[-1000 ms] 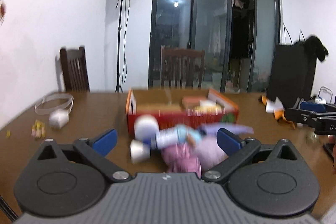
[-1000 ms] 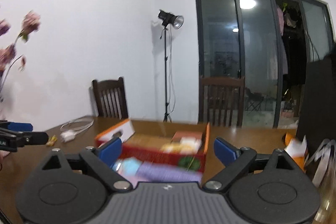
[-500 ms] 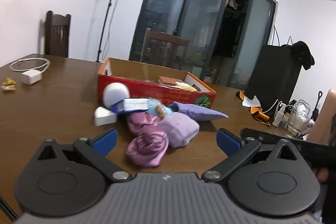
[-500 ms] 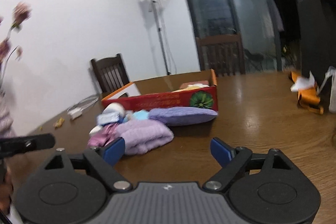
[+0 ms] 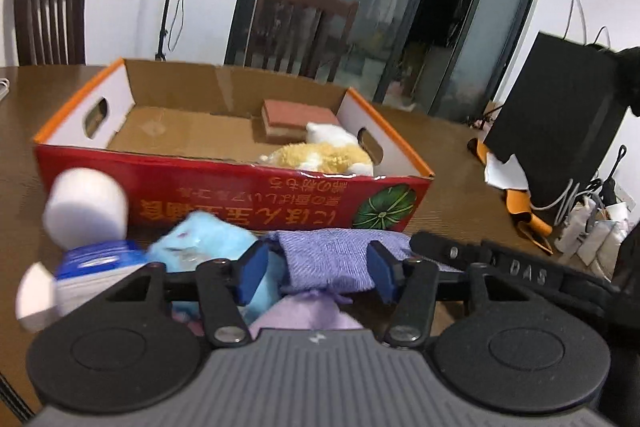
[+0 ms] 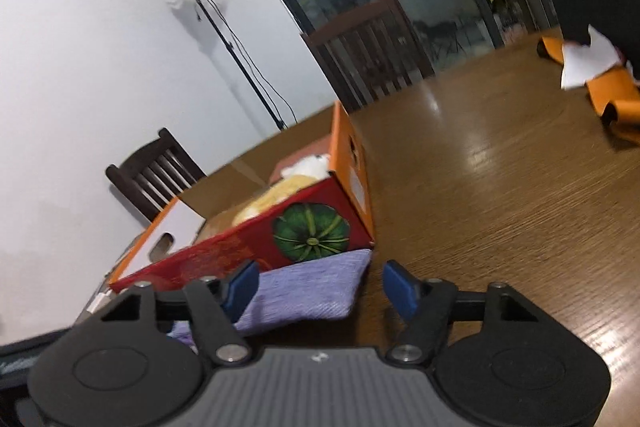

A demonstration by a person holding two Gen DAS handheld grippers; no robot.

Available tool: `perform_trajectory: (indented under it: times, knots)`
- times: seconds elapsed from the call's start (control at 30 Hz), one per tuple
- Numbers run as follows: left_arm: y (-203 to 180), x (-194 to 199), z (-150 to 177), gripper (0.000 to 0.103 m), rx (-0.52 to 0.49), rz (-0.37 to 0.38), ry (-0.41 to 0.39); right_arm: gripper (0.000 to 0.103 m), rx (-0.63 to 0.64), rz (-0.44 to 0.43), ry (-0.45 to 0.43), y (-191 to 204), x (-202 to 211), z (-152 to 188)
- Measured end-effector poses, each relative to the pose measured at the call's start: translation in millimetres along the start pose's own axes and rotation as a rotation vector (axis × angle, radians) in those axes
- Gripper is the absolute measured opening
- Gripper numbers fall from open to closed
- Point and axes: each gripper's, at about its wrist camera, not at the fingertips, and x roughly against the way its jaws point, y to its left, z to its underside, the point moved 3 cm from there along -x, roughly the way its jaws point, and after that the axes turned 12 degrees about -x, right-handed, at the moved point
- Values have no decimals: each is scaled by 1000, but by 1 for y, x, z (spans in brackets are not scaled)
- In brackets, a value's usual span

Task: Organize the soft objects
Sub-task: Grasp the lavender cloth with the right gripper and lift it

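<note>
Left wrist view: the red cardboard box (image 5: 224, 187) stands just behind the purple pillow (image 5: 332, 259), which lies on the table (image 5: 460, 163) against its front wall, and the left gripper (image 5: 316, 271), its jaws just closing, pinches the pillow's middle, while the right gripper (image 6: 320, 287), also closing, straddles the pillow's corner with its right pad clear of the cloth. My worry is that two uneven grips on limp cloth let it sag, slip, or snag the box wall. Legible writing: upside-down yellow Japanese lettering beside a green pumpkin print (image 5: 384, 209), and "DAS" on the right gripper's arm.
</note>
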Motion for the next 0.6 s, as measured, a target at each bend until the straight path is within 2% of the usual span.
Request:
perform_trajectory:
  times: [0.03, 0.07, 0.1, 0.13, 0.17, 0.27, 0.43, 0.53, 0.6]
  knots:
    - [0, -7, 2, 42, 9, 20, 10, 50, -12, -4, 25, -2, -4, 2]
    - [1, -12, 4, 28, 23, 29, 23, 43, -25, -9, 43, -4, -5, 3]
    - [2, -14, 6, 21, 30, 35, 28, 33, -25, -9, 50, -5, -6, 5]
    - [2, -16, 8, 18, 30, 45, 28, 27, -15, 4, 51, -5, -7, 5]
    - [1, -16, 8, 17, 22, 50, 22, 14, -9, 21, 38, -5, -6, 6]
    - [0, -13, 7, 12, 23, 73, -5, 10, -2, 12, 36, -2, -5, 7]
    - [-3, -3, 1, 8, 33, 121, -48, 8, 10, -7, 26, 1, -1, 7]
    - [-14, 32, -8, 7, 3, 158, -115, 7, 24, -16, -5, 7, 17, 6]
    - [-24, 64, -9, 7, -34, 182, -166, 7, 72, -45, -49, 20, 45, 9]
